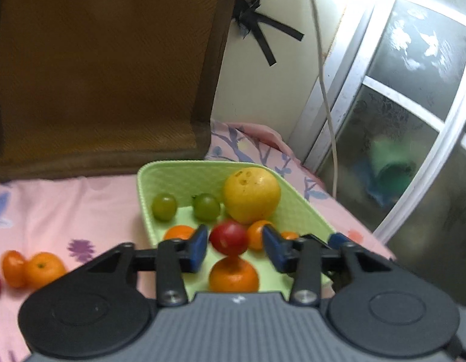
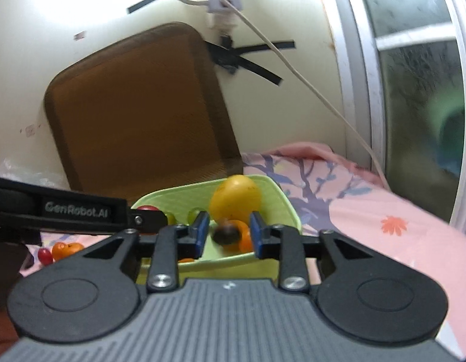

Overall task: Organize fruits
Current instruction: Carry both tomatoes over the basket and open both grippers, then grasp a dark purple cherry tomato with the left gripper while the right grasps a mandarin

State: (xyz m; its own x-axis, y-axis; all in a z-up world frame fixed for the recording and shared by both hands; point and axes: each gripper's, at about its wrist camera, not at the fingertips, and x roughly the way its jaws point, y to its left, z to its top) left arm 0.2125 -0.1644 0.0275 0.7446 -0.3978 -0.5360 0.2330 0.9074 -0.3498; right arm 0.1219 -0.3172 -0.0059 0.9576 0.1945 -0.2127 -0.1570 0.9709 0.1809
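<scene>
While both jaws stand apart over light green plastic tray (image 1: 148,181), left hand-held gripper (image 1: 234,249) holds nothing; small round red tomato (image 1: 229,237) between pads untouched; right hand-held gripper (image 2: 226,235) also empty, dark blurred fruit (image 2: 225,233) loose. Tomato light, soft, slippery: pinch gently across middle.

1. Left wrist view: mounted behind the left gripper (image 1: 234,249), tilted down over the green tray (image 1: 305,208), close above it; brown cushion (image 1: 106,69) at 11 o'clock, window (image 1: 414,114) at 2 o'clock.
2. Right wrist view: mounted behind the right gripper (image 2: 228,235), facing nearly level, low and near the tray (image 2: 288,208).
3. Shared: tray, yellow fruit (image 1: 251,194) (image 2: 236,196), cushion (image 2: 142,114), window (image 2: 414,75), pink sheet (image 1: 82,205) (image 2: 368,211).
</scene>
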